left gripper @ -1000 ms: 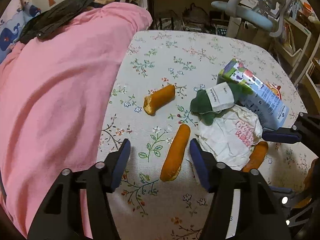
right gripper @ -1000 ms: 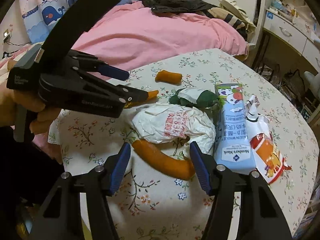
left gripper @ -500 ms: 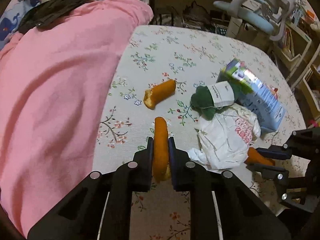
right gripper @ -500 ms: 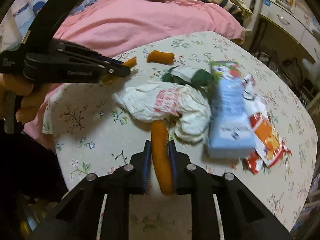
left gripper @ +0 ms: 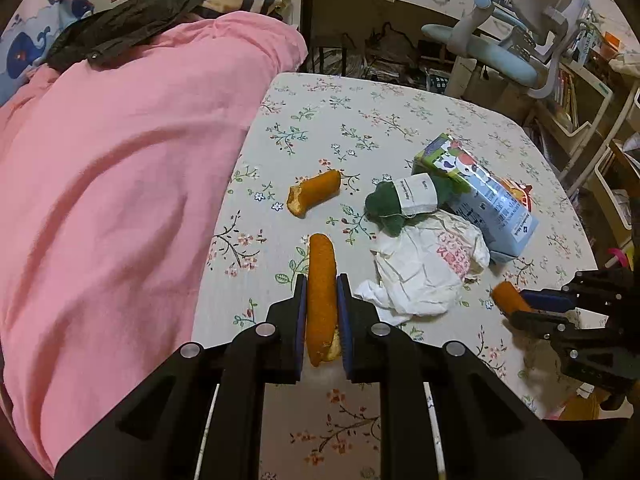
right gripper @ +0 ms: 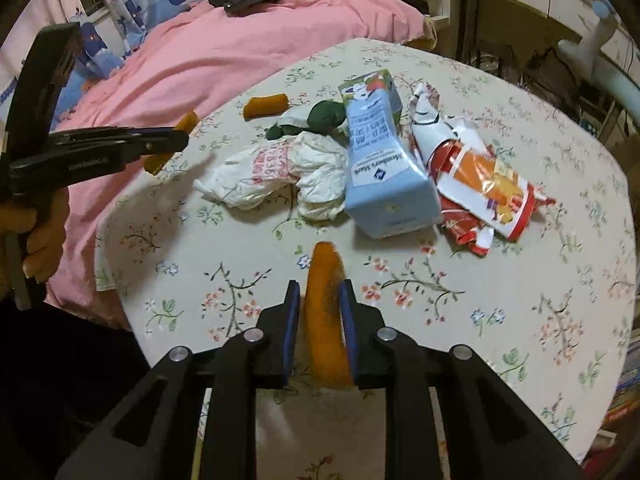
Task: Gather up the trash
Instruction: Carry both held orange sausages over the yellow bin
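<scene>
My left gripper (left gripper: 322, 280) is shut on a long orange bread stick (left gripper: 320, 256), which juts forward over the floral table (left gripper: 360, 120). My right gripper (right gripper: 320, 288) has a second orange stick (right gripper: 325, 264) between its blue pads; the jaws are opening slightly, but the pads still press it. Each gripper shows in the other's view: the right gripper (left gripper: 520, 306), the left gripper (right gripper: 182, 136). On the table lie a short bitten bread piece (left gripper: 314, 192), a green lump with a white label (left gripper: 386, 206), a crumpled white wrapper (left gripper: 424, 268), a blue milk carton (left gripper: 492, 208) and a torn red-orange bag (right gripper: 488, 184).
A bed with a pink blanket (left gripper: 120, 180) runs along the table's left side, with dark clothing on top. A pale blue office chair (left gripper: 500, 52) and a desk stand behind the table. Shelves (left gripper: 580, 112) stand at the right. A hand (right gripper: 40, 240) grips the left tool.
Both grippers went from open around a stick to shut on it. The right one then drew its stick out from under the white wrapper, toward the near edge; the left raised its stick a little.
</scene>
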A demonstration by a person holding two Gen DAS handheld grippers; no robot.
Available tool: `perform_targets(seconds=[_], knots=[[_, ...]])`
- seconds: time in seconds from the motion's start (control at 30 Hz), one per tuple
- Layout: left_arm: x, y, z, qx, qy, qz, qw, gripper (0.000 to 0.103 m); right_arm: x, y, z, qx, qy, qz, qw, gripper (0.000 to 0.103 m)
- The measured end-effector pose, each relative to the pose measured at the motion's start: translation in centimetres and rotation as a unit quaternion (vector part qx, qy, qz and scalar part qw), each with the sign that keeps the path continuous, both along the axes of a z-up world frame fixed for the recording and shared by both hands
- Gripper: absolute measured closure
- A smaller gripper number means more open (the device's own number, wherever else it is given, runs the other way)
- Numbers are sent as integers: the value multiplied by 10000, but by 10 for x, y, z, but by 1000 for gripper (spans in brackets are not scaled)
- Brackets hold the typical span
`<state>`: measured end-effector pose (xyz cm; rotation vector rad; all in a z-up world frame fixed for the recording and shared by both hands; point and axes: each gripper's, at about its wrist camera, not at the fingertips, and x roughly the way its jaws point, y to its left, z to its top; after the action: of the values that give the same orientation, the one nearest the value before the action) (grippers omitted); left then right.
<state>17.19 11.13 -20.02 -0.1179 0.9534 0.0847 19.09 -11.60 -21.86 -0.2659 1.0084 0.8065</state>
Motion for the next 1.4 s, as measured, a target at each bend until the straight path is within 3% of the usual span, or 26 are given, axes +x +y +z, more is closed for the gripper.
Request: perform_targets(seconds=[0.33,0.67,0.83,0.97,1.13,1.4], knots=[[0,-5,2,10,-31,-117,9999,89,-1,4,1,2,4,86,10000,85],[-41,-15,50,-570,-993,-289,9930,89,-12,-33,48,1411,108,-408,9891,86],[-76,-39,56,-644,-1145,-446,9903,89,-45,-42,56,1895,229,-631,9796,86],[-111,-64,54,-429,-1180,-594,9903,89,-88,-50,51,2168,314,-787,9725,86],[-151,-84,52,-323,-1244,-653,9896,89,-138,-54,43,2122,192,-912,9728,86],[-190,-94,51,-151,-1185,-613,9909,89,-175,-65,34,2092,98,-1117,9714,86]])
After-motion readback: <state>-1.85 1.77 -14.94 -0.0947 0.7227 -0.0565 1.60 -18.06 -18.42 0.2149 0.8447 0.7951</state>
